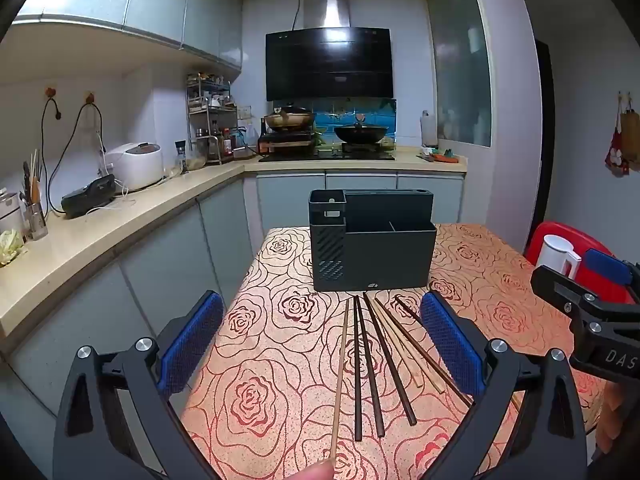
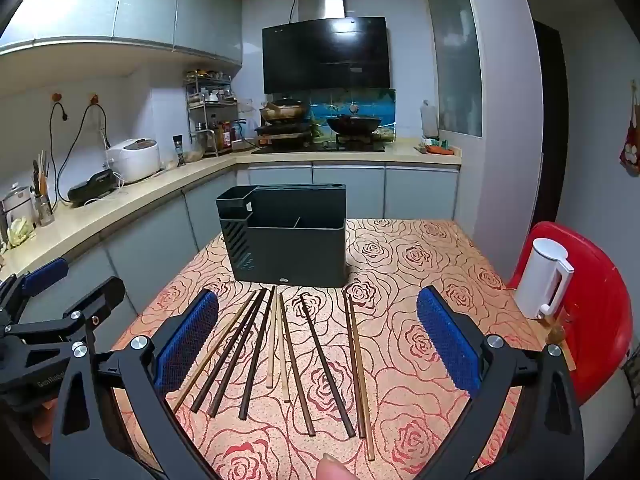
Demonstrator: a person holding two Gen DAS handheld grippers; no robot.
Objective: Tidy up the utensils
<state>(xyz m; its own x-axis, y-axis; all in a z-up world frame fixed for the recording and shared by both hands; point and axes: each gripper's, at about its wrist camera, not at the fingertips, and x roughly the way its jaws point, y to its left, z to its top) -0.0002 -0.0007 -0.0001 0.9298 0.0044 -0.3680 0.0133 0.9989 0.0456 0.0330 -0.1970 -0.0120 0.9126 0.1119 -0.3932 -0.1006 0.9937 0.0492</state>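
While both sets of tongs hang above the near edge of the bench (image 2: 420, 264), each stands spread to its widest with nothing between its blue, mesh-textured pads: left tongs (image 1: 322, 344), right tongs (image 2: 318, 340). The bench wears a salmon cloth printed with red-outlined roses. On it, fanned from about 5 to 7 o'clock of the holder, lie the chopsticks (image 2: 308, 364): slender straight rods, some dark brown, some pale bamboo, their far tips close to the holder's base. The utensil holder (image 2: 290, 236) is a matt charcoal plastic box, rectangular, with open-topped compartments split by a partition and a taller slotted caddy on its left side; it stands upright at 12 o'clock, its visible compartments showing no contents. At 3 o'clock a white electric kettle (image 2: 544, 278) stands on a glossy red chair (image 2: 596, 312) just beside the bench. A fingertip (image 2: 334, 470) intrudes at 6 o'clock. Nothing lies between chopsticks and holder.
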